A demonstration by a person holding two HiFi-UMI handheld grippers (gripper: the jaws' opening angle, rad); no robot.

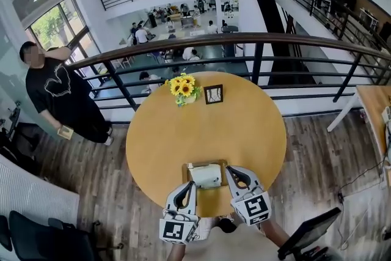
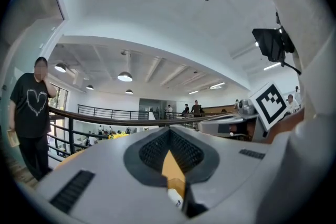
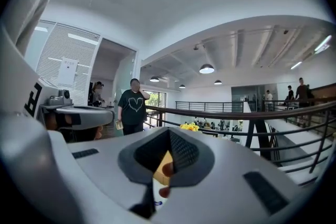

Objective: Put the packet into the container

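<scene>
In the head view a white packet lies in a shallow brown container near the front edge of the round wooden table. My left gripper sits just left of the container with its jaws shut and nothing between them. My right gripper sits just right of it, also shut and empty. Both point away from me over the table. In the left gripper view the left gripper has its jaws together, and a sliver of table shows through the gap below them. The right gripper looks the same in the right gripper view.
A pot of sunflowers and a small picture frame stand at the table's far edge, by a railing over a lower floor. A person in black stands at left. A monitor is at lower right.
</scene>
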